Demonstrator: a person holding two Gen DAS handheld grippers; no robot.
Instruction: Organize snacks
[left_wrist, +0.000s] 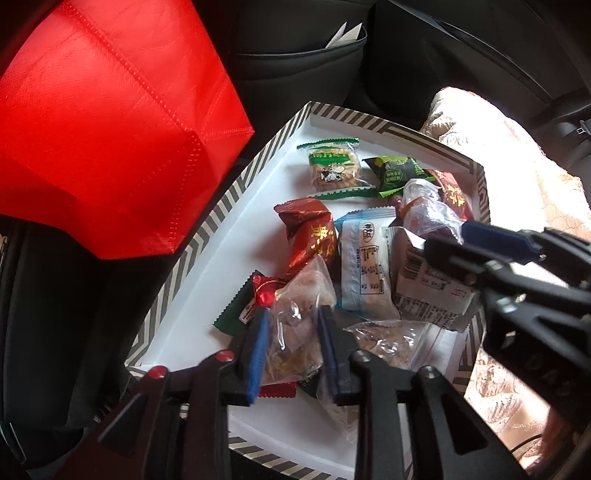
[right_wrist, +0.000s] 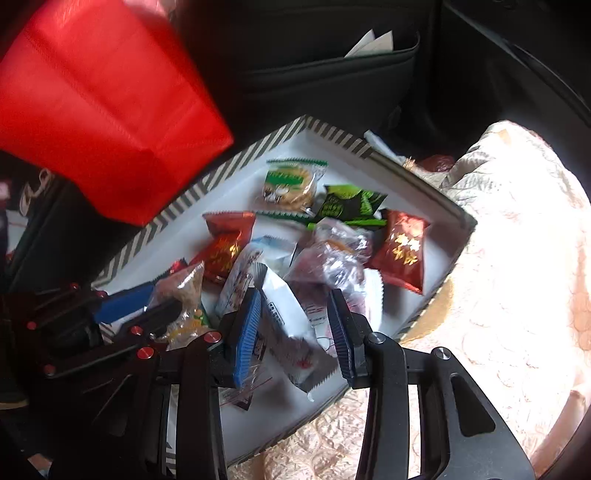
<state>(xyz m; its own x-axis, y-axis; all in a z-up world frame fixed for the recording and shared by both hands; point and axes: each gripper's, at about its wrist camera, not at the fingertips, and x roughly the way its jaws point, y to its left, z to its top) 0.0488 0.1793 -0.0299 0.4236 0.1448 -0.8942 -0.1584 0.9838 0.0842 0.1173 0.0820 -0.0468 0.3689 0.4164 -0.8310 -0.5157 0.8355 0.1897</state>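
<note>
Both claws are working inside a striped-rimmed white box (left_wrist: 207, 236) that is sitting on a pale quilted cushion (right_wrist: 517, 258), with a red fabric bag (left_wrist: 110, 129) filling the upper left of both views. The snacks are lying loose in the box, most of them piled toward its lower right in the left wrist view.

The left claw (left_wrist: 293, 343) is closing its blue pads around a clear crinkly packet (left_wrist: 299, 310) at the bottom centre of its frame; the pads are pressing against the wrapper on both sides, so it is most likely gripping that packet. The right claw (right_wrist: 295, 332) is standing with its jaws parted around a white printed packet (right_wrist: 280, 314); the film is lying between the pads, but a gap is showing on the right side, so I am reading it as not yet clamped.

Judging from this, the step in hand is picking individual packets out of the pile, probably for sorting within the box or into the red bag. The next move is calling for the right claw to finish closing on the white packet alone, without catching the neighbouring clear wrapped sweet (right_wrist: 332, 258), and for both to lift cleanly, since the slippery film could slide out.
</note>
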